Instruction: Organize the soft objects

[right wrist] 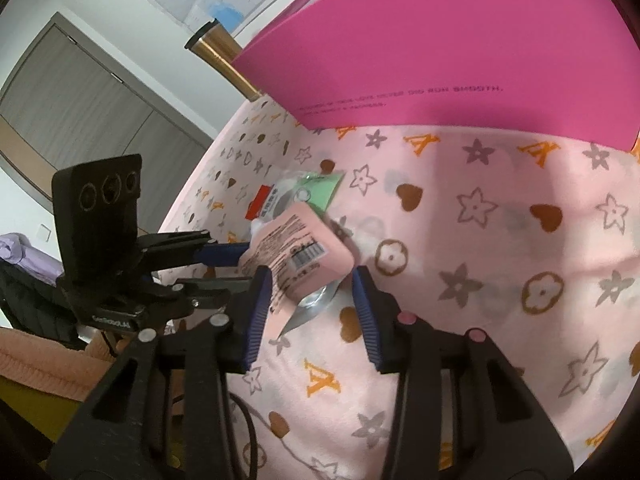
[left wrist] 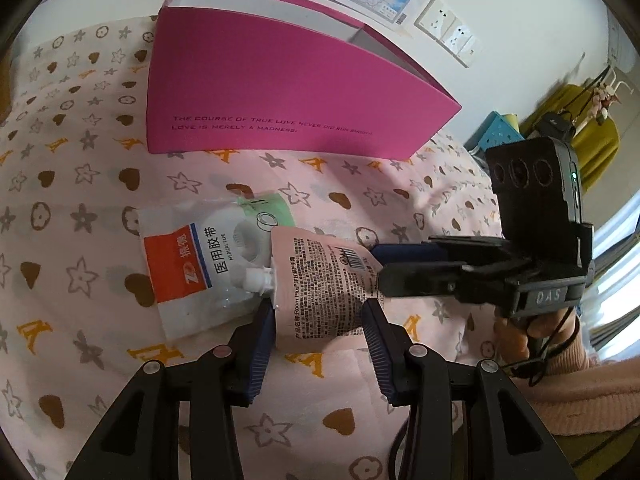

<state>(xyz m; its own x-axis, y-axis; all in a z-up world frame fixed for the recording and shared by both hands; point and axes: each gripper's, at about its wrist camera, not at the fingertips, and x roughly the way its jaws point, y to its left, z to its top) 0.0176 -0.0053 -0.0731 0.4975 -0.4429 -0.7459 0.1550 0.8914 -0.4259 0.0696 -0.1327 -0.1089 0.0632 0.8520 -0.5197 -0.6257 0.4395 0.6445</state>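
Across the left wrist view, at twelve o'clock, a pink box [left wrist: 280,92] stands on the patterned cloth [left wrist: 80,184]; I cannot see what is inside it. Toward six o'clock my left claw [left wrist: 320,316] straddles the pink pouch [left wrist: 316,280]: its left pad touches the pouch's edge below the white spout, its right pad stands just clear, so I cannot tell whether it grips. Under the pouch, at nine o'clock of it, lies a clear bag of medical tape [left wrist: 192,268]. My right claw [left wrist: 378,266] comes in from three o'clock, its tips at the pouch's barcode corner.

From the right wrist view, the pink box [right wrist: 460,48] fills twelve o'clock. My right claw [right wrist: 312,292] has the pink pouch's [right wrist: 304,248] near corner between its pads; the left pad touches, the right stands off, so the claw is released. At nine o'clock my left claw [right wrist: 236,264] reaches the pouch's far side.
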